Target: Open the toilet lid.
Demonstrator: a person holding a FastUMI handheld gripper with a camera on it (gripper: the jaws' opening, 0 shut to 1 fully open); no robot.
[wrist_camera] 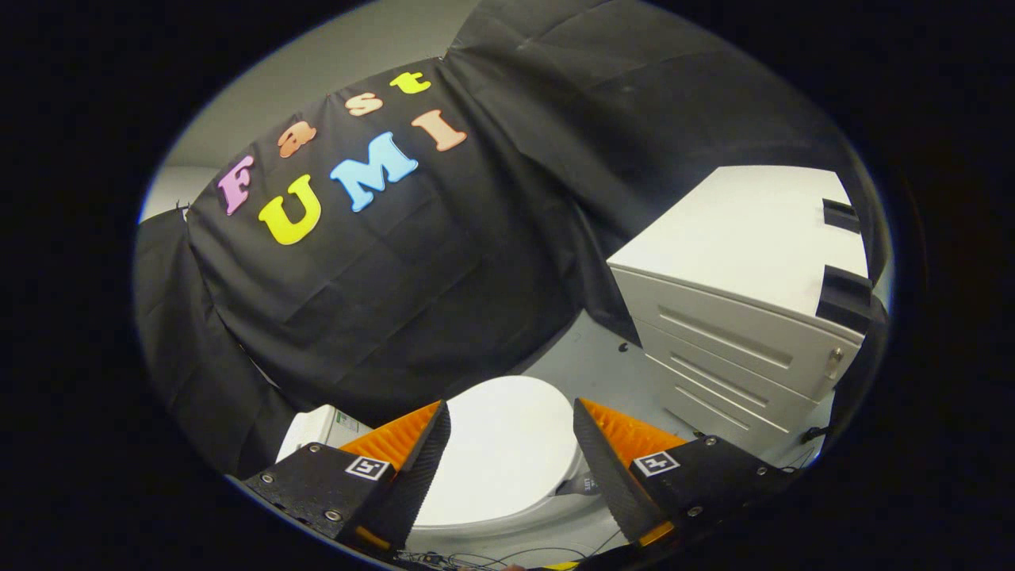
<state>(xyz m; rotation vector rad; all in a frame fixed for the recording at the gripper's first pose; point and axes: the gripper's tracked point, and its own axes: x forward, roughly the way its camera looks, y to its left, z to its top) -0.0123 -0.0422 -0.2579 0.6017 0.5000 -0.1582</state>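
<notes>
glossy smooth toilet lid (499, 444), matt black cloth wall (381, 301), ribbed orange fingers (400, 434)

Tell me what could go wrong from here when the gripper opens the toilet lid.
1. The lid lies flat and closed, seen between the open fingers of the gripper, which touch nothing; they may slip off its smooth top without catching the edge.
2. The white cabinet stands close beside the toilet; a wide swing might hit it.
3. Cables lie below the fingers and could snag.
</notes>
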